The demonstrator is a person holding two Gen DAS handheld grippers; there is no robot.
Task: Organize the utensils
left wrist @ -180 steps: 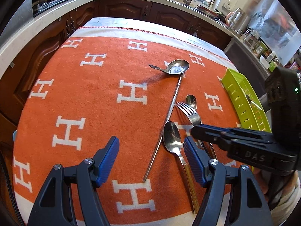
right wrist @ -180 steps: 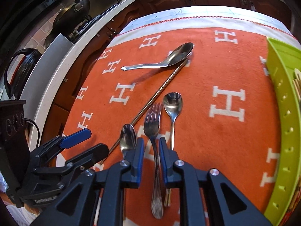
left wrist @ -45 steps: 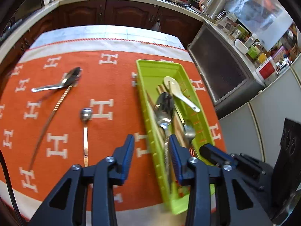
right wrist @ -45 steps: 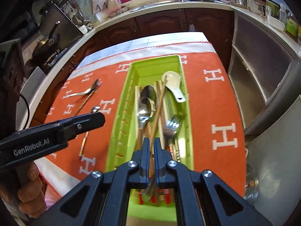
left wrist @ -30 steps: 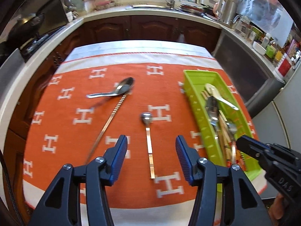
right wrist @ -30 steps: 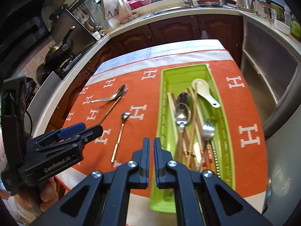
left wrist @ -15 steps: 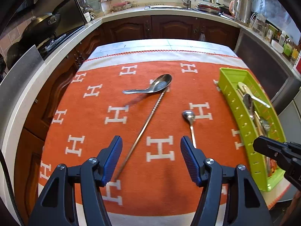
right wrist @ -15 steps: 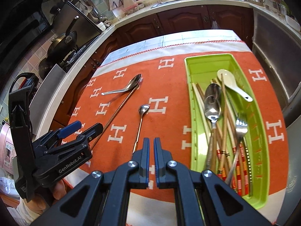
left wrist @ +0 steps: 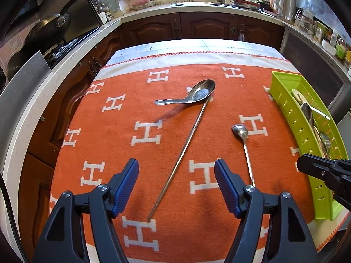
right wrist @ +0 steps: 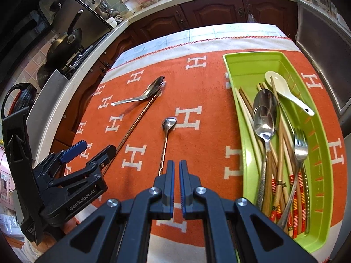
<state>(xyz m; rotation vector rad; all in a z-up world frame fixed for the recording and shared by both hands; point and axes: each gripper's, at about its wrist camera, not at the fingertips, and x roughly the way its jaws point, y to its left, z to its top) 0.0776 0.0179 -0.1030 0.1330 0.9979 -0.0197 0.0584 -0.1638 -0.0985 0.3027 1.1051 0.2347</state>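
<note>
Three utensils lie on the orange cloth: a large steel soup spoon (left wrist: 193,94) (right wrist: 144,95), a long twisted stirring rod (left wrist: 184,151) (right wrist: 138,118), and a small long-handled spoon (left wrist: 244,144) (right wrist: 166,135). The green tray (left wrist: 294,118) (right wrist: 245,131) at the right holds spoons, a fork, chopsticks and a white ceramic spoon. My left gripper (left wrist: 176,186) is open and empty, hovering over the near end of the rod; it also shows in the right wrist view (right wrist: 94,148). My right gripper (right wrist: 176,171) is shut and empty, just behind the small spoon's handle end.
The orange cloth (left wrist: 114,135) with white H marks covers the table. Dark wood cabinets and a pale counter (left wrist: 197,6) ring the table. A stove with pans (right wrist: 63,43) stands at the left. A grey appliance front (left wrist: 311,65) stands right of the table.
Both grippers have swung left, away from the tray and back over the cloth. The left gripper's jaws have opened wider. The right gripper stays shut and empty.
</note>
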